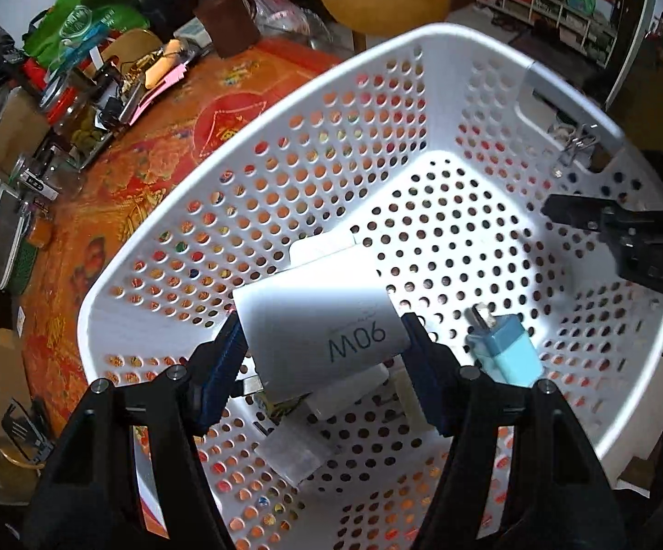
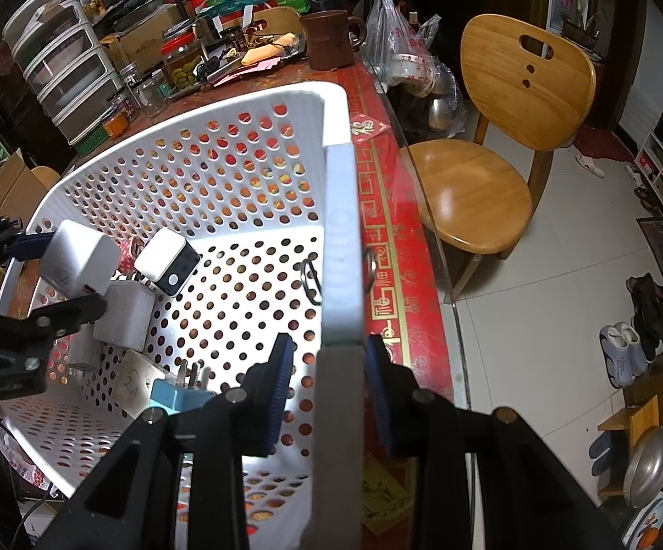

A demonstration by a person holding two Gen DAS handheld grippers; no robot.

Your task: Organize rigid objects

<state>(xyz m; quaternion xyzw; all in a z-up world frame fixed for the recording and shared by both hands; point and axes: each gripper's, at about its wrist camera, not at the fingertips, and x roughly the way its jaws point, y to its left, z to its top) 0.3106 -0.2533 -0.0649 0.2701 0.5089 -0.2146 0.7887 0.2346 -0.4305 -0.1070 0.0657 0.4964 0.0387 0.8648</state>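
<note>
On the left, my left tool [image 1: 324,343] was gripping the white charger [image 1: 317,316], the one with "90W" printed on its face, with one blue pad pressed on each of its sides. It hung over the inside of the white basket [image 1: 285,192], which stood on the bench [image 1: 116,192] with the red patterned cloth. Under it lay several other white chargers, and the blue charger [image 1: 508,353] lay just beside it with its pins pointing up.

To do this step well, I judged that I should lower the white charger into a bare part of the floor of the basket, not on top of the pile, and open the pads only when it nearly touched. A drop from high could make it bounce onto the blue charger.

On the right, my right tool [image 2: 327,389] was closed on the rim of the basket beside the grey handle. I judged that this grip should hold firm, so the light basket would not slide or tip.
</note>
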